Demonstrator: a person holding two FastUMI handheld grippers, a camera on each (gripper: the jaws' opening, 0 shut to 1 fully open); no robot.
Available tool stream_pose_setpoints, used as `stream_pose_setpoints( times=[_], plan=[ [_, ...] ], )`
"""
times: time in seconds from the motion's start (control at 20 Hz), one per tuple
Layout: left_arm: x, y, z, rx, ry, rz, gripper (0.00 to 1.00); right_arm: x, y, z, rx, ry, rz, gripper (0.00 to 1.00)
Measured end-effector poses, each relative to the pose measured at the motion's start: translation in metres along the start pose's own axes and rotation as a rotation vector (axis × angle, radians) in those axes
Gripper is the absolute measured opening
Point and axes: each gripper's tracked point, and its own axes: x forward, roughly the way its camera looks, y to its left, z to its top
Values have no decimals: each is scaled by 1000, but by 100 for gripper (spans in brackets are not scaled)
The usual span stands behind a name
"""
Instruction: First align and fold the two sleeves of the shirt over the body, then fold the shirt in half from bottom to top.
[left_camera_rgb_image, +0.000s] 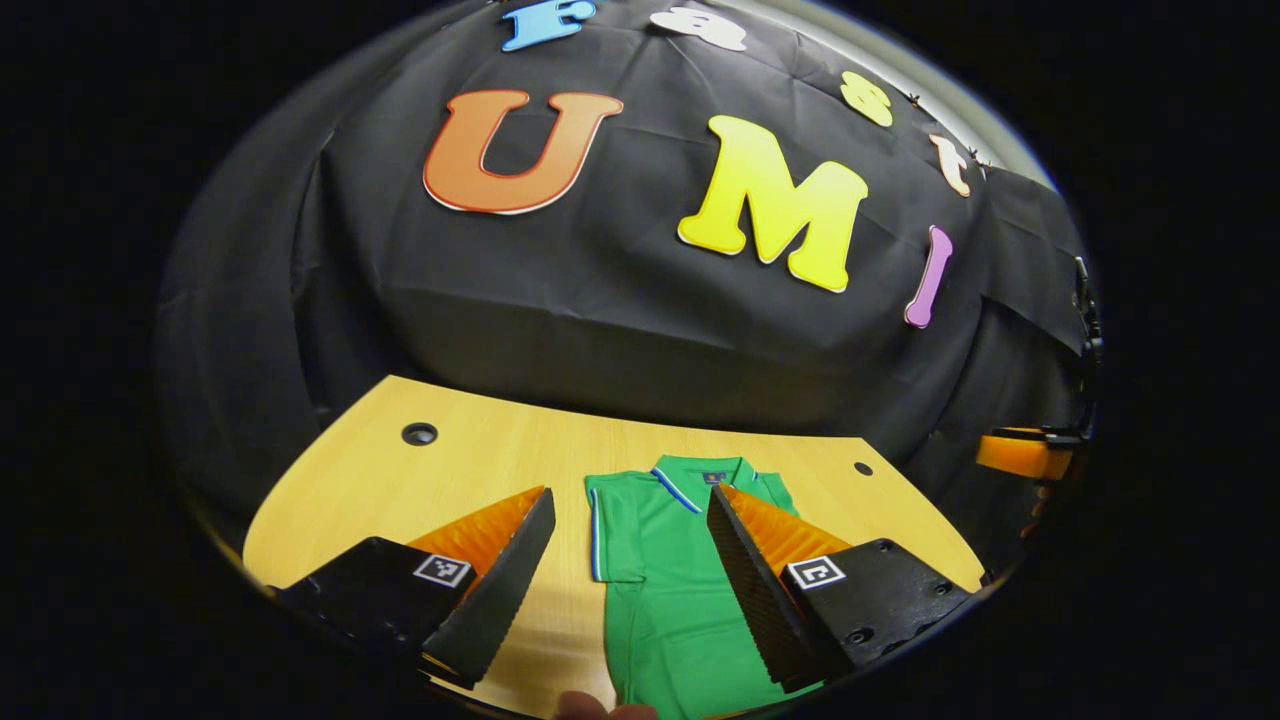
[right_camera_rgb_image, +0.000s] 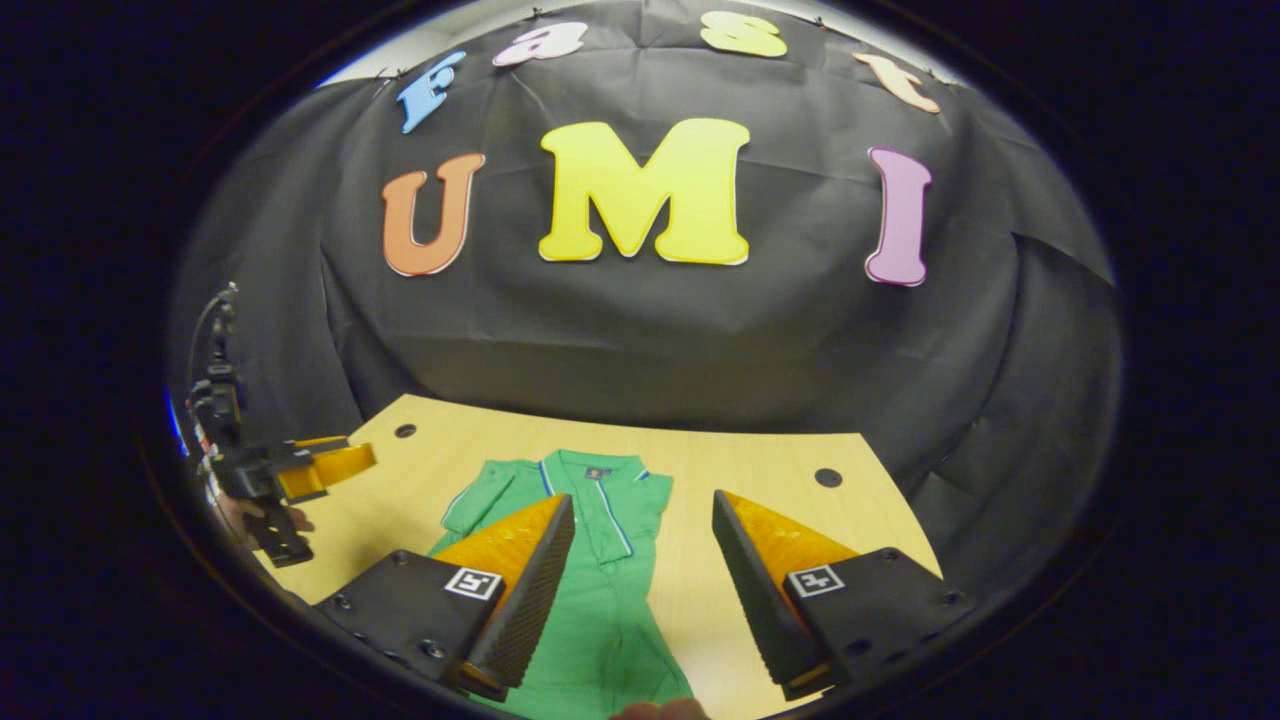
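A green polo shirt (left_camera_rgb_image: 665, 590) lies flat on the pale wooden table (left_camera_rgb_image: 470, 470), collar toward the black cloth wall (left_camera_rgb_image: 600, 280) and hem toward the near edge. The collar (left_camera_rgb_image: 700, 478) has thin blue and white trim, and a small dark label sits inside the neck. In the left gripper view, the short sleeve on the left of the shirt (left_camera_rgb_image: 612, 530) lies flat beside the body with a light stripe along its edge. In the right gripper view the sleeve toward the left (right_camera_rgb_image: 480, 500) spreads out at an angle from the body, while the other side of the shirt looks narrower, its edge running straight down. The left gripper (left_camera_rgb_image: 630, 590) hangs above the table with its jaws spread wide and nothing between them; one finger is over bare wood, the other over the shirt's chest. The right gripper (right_camera_rgb_image: 640, 590) is likewise wide apart and empty, one finger above the green cloth, the other above bare table. Seen from the right gripper view, the left gripper (right_camera_rgb_image: 330, 462) is held by a hand (right_camera_rgb_image: 265, 515) off the left edge of the table. Two dark round holes (right_camera_rgb_image: 828, 477) sit in the tabletop near the far corners.
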Motion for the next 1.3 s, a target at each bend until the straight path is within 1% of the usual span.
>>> stream_pose_setpoints(
  times=[0.05, 0.1, 0.15, 0.35, 0.45, 0.5, 0.65, 0.7, 0.75, 0.8, 0.9, 0.95, 1.1, 1.15, 1.2, 1.25, 1.3],
  plan=[
    [12, 1, -6, -1, 15, -6, 99, -7, -3, 0, -1, -1, -2, 84],
    [23, 3, -13, -1, 28, -14, 99, -13, -5, 0, 3, -1, -2, 88],
    [36, 5, -19, 2, 42, -20, 99, -17, -7, 0, 2, 0, -1, 88],
    [83, 23, -55, -24, 113, -3, 98, -32, -16, -2, -5, 5, 4, 88],
    [101, 30, -73, -23, 148, 6, 98, -35, -25, -5, 16, 21, -8, 88],
    [108, 31, -79, -20, 157, 5, 98, -36, -31, -7, 31, 29, -20, 88],
    [125, 44, -87, 11, 159, 38, 98, -37, -45, -12, 52, 42, -44, 88],
    [129, 48, -91, 22, 167, 48, 97, -37, -46, -14, 54, 46, -46, 92],
    [132, 50, -97, 31, 182, 50, 96, -36, -48, -14, 56, 50, -46, 92],
    [134, 49, -103, 36, 202, 47, 96, -36, -48, -16, 60, 52, -44, 88],
    [137, 48, -112, 36, 231, 39, 94, -33, -47, -18, 64, 58, -39, 88],
    [137, 47, -116, 32, 246, 40, 90, -33, -48, -18, 66, 60, -35, 88],
    [138, 44, -119, 36, 258, 32, 83, -31, -50, -18, 89, 61, -31, 88],
    [135, 45, -122, 44, 273, 37, 76, -30, -51, -21, 101, 65, -32, 88],
    [135, 45, -122, 54, 276, 45, 71, -29, -53, -23, 112, 71, -33, 88],
    [137, 49, -125, 64, 279, 73, 62, -27, -54, -26, 124, 77, -34, 88],
    [137, 50, -123, 63, 274, 85, 48, -26, -55, -29, 135, 81, -35, 88]
  ],
)
